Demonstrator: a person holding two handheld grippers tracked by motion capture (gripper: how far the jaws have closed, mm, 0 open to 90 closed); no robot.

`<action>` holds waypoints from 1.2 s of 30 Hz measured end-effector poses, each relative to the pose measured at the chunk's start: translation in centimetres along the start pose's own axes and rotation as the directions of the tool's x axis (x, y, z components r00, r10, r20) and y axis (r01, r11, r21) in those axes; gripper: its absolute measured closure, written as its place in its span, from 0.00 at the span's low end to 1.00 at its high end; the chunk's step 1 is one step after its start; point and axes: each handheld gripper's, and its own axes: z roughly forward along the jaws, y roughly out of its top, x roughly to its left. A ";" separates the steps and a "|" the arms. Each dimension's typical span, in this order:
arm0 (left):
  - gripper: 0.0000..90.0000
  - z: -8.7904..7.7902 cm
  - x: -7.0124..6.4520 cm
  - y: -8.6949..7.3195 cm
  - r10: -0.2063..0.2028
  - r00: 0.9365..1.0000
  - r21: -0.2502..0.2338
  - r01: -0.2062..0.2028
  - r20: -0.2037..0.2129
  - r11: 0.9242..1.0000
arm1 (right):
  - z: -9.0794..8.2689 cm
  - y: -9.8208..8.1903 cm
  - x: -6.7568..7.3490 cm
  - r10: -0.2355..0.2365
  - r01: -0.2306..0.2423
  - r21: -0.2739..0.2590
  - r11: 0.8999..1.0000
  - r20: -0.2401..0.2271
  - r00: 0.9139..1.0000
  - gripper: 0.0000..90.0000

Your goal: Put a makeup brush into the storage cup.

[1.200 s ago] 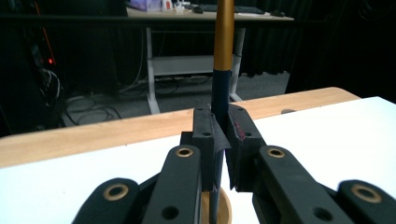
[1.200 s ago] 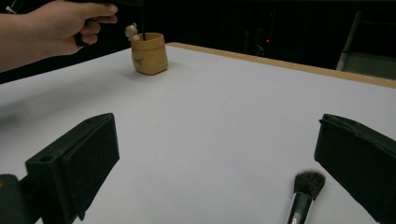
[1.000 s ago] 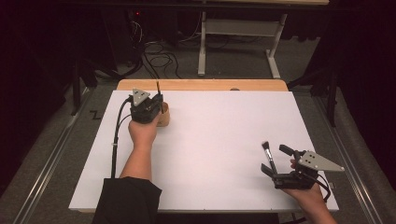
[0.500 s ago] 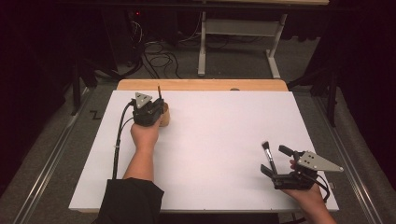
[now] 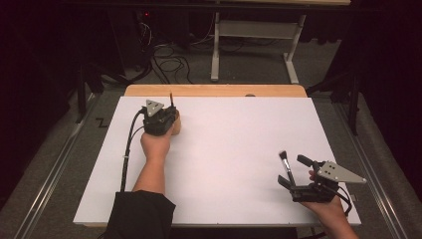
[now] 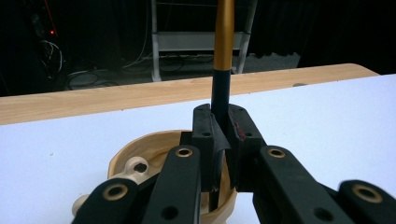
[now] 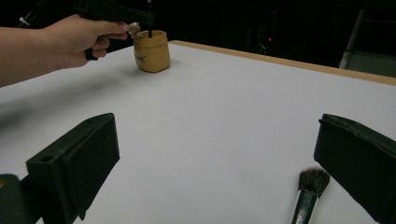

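My left gripper [image 5: 160, 119] [image 6: 220, 126] is shut on a slim brush handle [image 6: 223, 46], black below and gold above. It holds the handle upright over a small wooden cup [image 5: 175, 125] [image 6: 140, 158] at the table's far left. In the right gripper view that cup [image 7: 152, 51] stands far off, with the handle [image 7: 150, 23] reaching down into it. My right gripper [image 5: 293, 172] [image 7: 215, 158] stands open near the front right edge. A second brush [image 5: 285, 167] [image 7: 309, 184] with dark bristles lies on the table between its jaws, close to the right one, untouched.
The white tabletop [image 5: 239, 144] has a wooden strip [image 5: 214, 90] along its far edge. Beyond it are a metal stand [image 5: 254, 35] and floor cables [image 5: 169, 57]. Metal rails run along both sides of the table.
The left gripper with its brush has shifted slightly right and down toward the cup. The right gripper and the lying brush have stayed put.
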 end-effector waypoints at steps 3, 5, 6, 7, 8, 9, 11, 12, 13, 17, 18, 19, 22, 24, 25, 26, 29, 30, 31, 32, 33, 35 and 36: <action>0.93 0.0 0.0 0.0 0.002 1.000 0.004 -0.002 -0.002 1.000 | 0.0 0.0 0.0 0.001 -0.001 -0.002 1.000 0.004 1.000 0.01; 0.93 0.0 0.1 0.0 0.006 1.000 0.007 -0.006 -0.002 1.000 | 0.0 0.0 0.0 -0.006 0.006 -0.001 1.000 0.003 1.000 0.01; 0.93 0.0 0.1 0.0 0.006 1.000 0.007 -0.006 -0.003 1.000 | 0.0 0.0 0.1 -0.007 0.007 0.000 1.000 0.002 1.000 0.01; 0.93 -0.1 0.1 0.0 0.007 1.000 0.008 -0.007 -0.002 1.000 | 0.0 0.0 0.1 -0.007 0.007 -0.001 1.000 0.002 1.000 0.01; 0.92 -0.1 0.1 0.0 0.008 1.000 0.008 -0.008 -0.001 1.000 | 0.0 0.0 0.1 -0.007 0.007 -0.001 1.000 0.002 1.000 0.01; 0.92 0.0 0.1 0.0 0.003 1.000 0.008 -0.003 -0.002 1.000 | 0.1 0.0 0.1 -0.006 0.006 -0.001 1.000 0.002 1.000 0.01; 0.92 -0.1 0.1 0.2 -0.011 1.000 0.003 0.011 0.000 1.000 | 0.0 0.1 0.0 -0.004 0.004 -0.001 1.000 -0.001 1.000 0.01; 0.87 -0.1 0.1 0.4 -0.017 1.000 -0.005 0.017 0.002 1.000 | 0.0 0.1 0.1 -0.006 0.006 -0.001 1.000 -0.001 1.000 0.01; 0.82 -0.2 0.0 0.6 -0.023 1.000 -0.013 0.024 0.004 1.000 | 0.0 0.1 0.1 -0.008 0.008 -0.001 1.000 -0.002 1.000 0.01; 0.68 -0.6 -0.1 1.5 -0.043 0.999 -0.032 0.043 -0.002 0.999 | 0.0 0.1 0.1 -0.013 0.013 -0.002 1.000 -0.001 1.000 0.01; 0.64 -0.7 0.0 1.7 -0.046 0.999 -0.037 0.046 -0.008 0.998 | 0.0 0.1 0.2 -0.011 0.011 -0.003 1.000 -0.004 1.000 0.01; 0.61 -0.7 0.1 1.9 -0.044 0.999 -0.043 0.043 -0.014 0.998 | 0.0 0.2 0.2 -0.012 0.012 -0.002 1.000 -0.003 1.000 0.01; 0.56 -1.1 0.2 2.3 -0.037 0.999 -0.041 0.036 -0.015 0.999 | 0.1 0.2 0.3 -0.011 0.011 0.001 1.000 0.001 1.000 0.01; 0.53 -1.4 0.2 2.5 -0.023 1.000 -0.040 0.023 -0.015 0.999 | 0.1 0.2 0.3 -0.012 0.012 0.003 1.000 0.001 1.000 0.01; 0.52 -1.6 0.2 2.6 -0.016 1.000 -0.033 0.016 -0.015 0.999 | 0.1 0.2 0.3 -0.015 0.015 0.003 1.000 0.000 1.000 0.01; 0.50 -1.7 0.1 2.7 -0.010 1.000 -0.032 0.010 -0.016 0.999 | 0.1 0.1 0.3 -0.014 0.014 0.003 1.000 0.000 1.000 0.01; 0.43 -2.2 0.0 2.9 -0.003 1.000 -0.014 0.003 -0.015 1.000 | 0.1 0.1 0.2 -0.015 0.015 0.006 1.000 0.002 1.000 0.01; 0.40 -2.3 0.0 3.0 0.002 1.000 -0.011 -0.002 -0.018 1.000 | 0.1 0.1 0.1 -0.020 0.020 0.002 1.000 0.003 1.000 0.01; 0.37 -2.4 0.0 3.0 -0.003 1.000 -0.004 0.003 -0.021 1.000 | 0.1 0.1 0.1 -0.020 0.020 0.003 1.000 0.004 1.000 0.01; 0.34 -2.6 0.1 3.1 -0.008 1.000 0.001 0.008 -0.020 1.000 | 0.0 0.1 0.1 -0.021 0.021 0.002 1.000 0.006 1.000 0.01; 0.32 -2.8 0.1 3.1 -0.008 1.000 0.003 0.008 -0.016 1.000 | 0.0 0.1 0.1 -0.021 0.021 0.002 1.000 0.006 1.000 0.01; 0.27 -3.1 0.1 3.1 -0.014 1.000 -0.001 0.014 -0.015 1.000 | 0.0 0.1 0.2 -0.020 0.020 0.004 1.000 0.006 1.000 0.01; 0.24 -3.3 0.1 3.2 -0.025 1.000 0.003 0.025 -0.010 1.000 | 0.0 0.1 0.2 -0.020 0.020 0.004 1.000 0.006 1.000 0.01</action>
